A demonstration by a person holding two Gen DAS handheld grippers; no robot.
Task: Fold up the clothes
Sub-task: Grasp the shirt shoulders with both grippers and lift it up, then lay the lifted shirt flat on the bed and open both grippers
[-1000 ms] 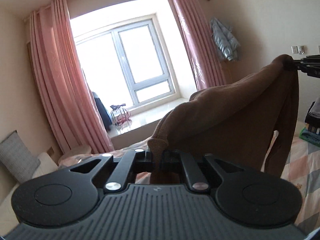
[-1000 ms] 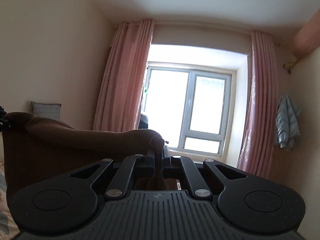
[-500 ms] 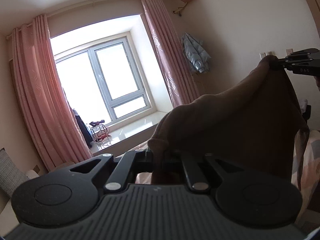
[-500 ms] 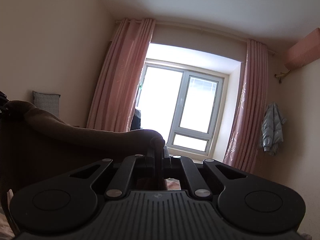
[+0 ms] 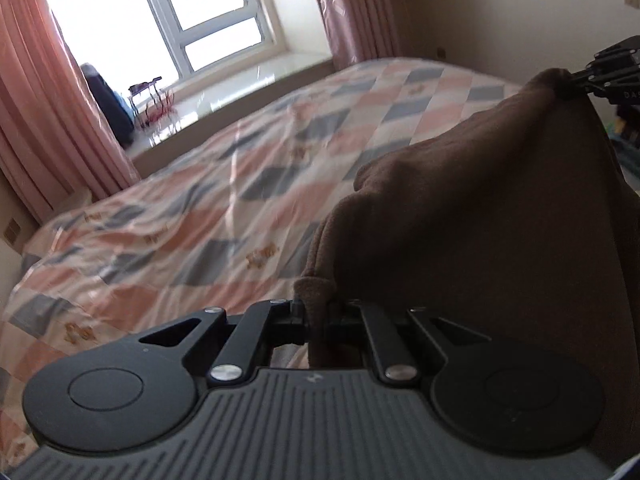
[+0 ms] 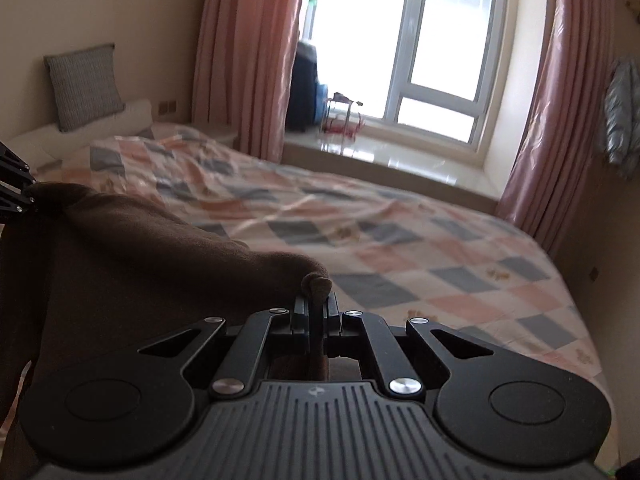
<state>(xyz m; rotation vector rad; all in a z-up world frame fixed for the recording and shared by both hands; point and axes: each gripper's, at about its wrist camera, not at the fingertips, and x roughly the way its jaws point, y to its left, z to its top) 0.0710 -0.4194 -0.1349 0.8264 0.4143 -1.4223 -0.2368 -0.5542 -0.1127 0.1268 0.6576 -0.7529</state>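
Observation:
A brown fleece garment (image 5: 480, 220) hangs stretched in the air between both grippers, above the bed. My left gripper (image 5: 316, 308) is shut on one bunched corner of it. The other corner is pinched by my right gripper (image 6: 316, 304), which also shows at the upper right of the left wrist view (image 5: 576, 78). In the right wrist view the brown garment (image 6: 132, 256) runs left to the left gripper (image 6: 30, 198) at the frame edge. The garment's lower part hangs out of sight below the grippers.
A bed with a pink, grey and white checked quilt (image 5: 200, 208) (image 6: 400, 240) lies below and ahead. Beyond it are a window sill (image 6: 400, 160), pink curtains (image 6: 240, 52) and a grey pillow (image 6: 82, 84) at the headboard on the left.
Both grippers have tipped downward with the garment, so the views now show the bed instead of the window and ceiling. Both grips on the garment are unchanged.

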